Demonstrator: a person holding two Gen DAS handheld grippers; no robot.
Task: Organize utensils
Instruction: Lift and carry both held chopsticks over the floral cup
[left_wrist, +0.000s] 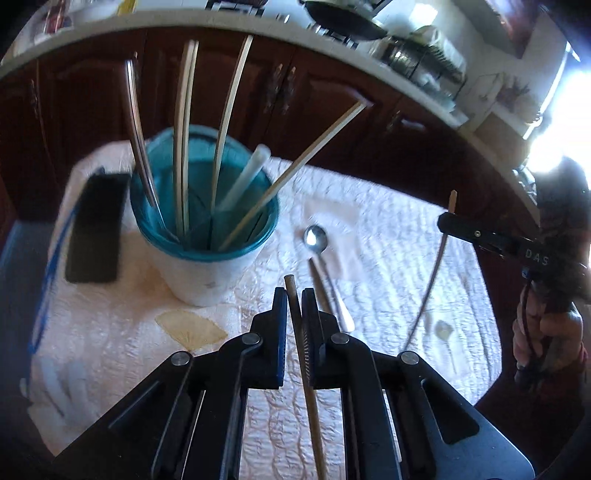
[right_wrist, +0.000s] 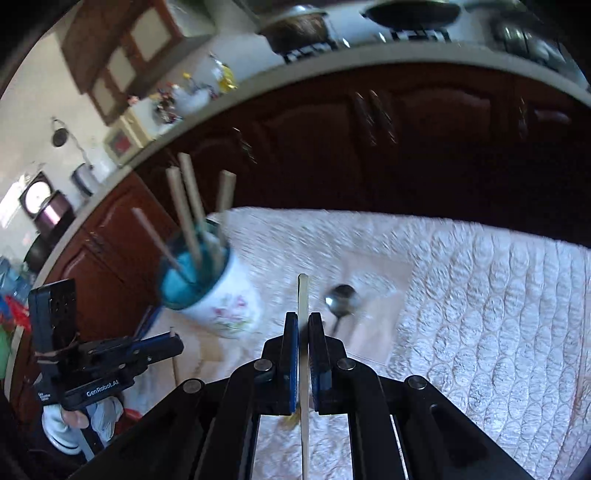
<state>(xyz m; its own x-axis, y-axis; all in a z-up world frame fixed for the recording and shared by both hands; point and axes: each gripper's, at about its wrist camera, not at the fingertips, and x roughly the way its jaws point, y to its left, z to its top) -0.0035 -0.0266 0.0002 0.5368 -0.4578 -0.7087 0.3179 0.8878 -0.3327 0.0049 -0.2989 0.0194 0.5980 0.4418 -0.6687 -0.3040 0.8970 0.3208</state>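
On my right gripper, seen from the left wrist camera, white letters along the dark body read "D A S". On my left gripper, seen from the right wrist camera, white print on the black body read "GenRobot.AI". A smaller white label beside it was too fine and blurred for me to read.

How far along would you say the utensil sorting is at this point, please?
Roughly midway. Done: several chopsticks already stand in the teal-lined cup. In hand: the left tool is shut on a brown chopstick, and the right tool is shut on a pale chopstick; both are short of the cup. Left: the metal spoon lies on the white cloth.
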